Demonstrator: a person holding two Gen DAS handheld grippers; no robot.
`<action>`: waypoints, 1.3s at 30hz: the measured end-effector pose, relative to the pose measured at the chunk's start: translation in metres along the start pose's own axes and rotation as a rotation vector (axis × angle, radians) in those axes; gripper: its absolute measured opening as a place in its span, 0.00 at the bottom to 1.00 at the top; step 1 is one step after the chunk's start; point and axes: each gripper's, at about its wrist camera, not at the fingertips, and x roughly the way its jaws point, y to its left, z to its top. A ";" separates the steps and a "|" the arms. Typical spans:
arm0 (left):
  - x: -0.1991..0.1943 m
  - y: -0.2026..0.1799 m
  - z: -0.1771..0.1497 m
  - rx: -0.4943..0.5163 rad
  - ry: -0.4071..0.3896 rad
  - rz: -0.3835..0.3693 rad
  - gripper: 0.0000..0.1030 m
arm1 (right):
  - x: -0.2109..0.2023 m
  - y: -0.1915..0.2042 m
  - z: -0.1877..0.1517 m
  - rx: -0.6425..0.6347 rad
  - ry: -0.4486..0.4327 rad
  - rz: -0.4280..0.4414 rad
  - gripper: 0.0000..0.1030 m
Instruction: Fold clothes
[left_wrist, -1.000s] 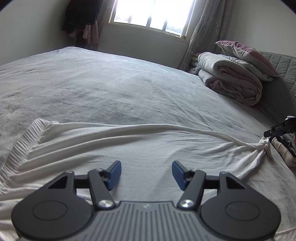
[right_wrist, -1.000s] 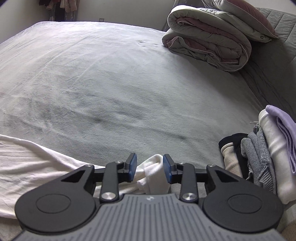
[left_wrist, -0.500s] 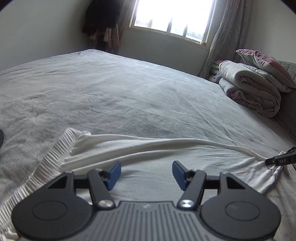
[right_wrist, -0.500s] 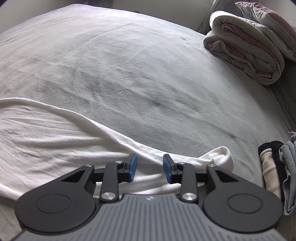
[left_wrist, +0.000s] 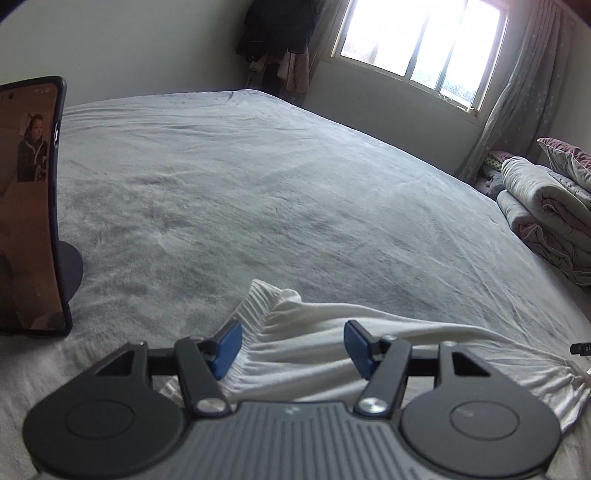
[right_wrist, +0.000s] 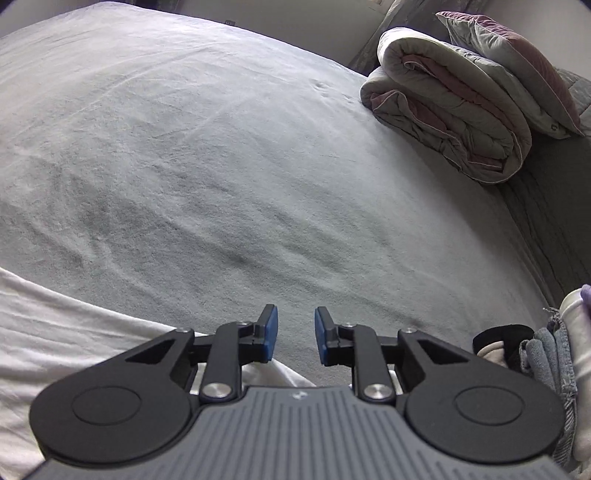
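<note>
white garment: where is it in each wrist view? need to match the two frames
Left wrist: white garment lies bottom centre to right, its ribbed band by the left gripper.
Right wrist: it fills the lower left, running under the right gripper.
Shared landmark: folded quilt.

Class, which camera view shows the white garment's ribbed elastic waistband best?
The left wrist view: the ribbed waistband of the white garment lies just ahead of the open left gripper. The right wrist view shows only plain white cloth, no waistband.

light: daylight from blown-out window (left_wrist: 417, 48) | edges: fisheye-bent — dark corners | focus: slightly soft
</note>
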 end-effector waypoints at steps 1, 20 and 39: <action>-0.001 0.002 0.003 0.001 -0.013 -0.002 0.61 | -0.005 0.007 0.002 0.001 -0.010 0.047 0.21; 0.055 0.049 0.016 -0.060 0.084 -0.158 0.20 | -0.047 0.142 0.031 -0.228 -0.112 0.381 0.32; 0.058 0.049 0.013 -0.012 -0.073 0.023 0.13 | -0.043 0.157 0.039 -0.141 -0.158 0.410 0.14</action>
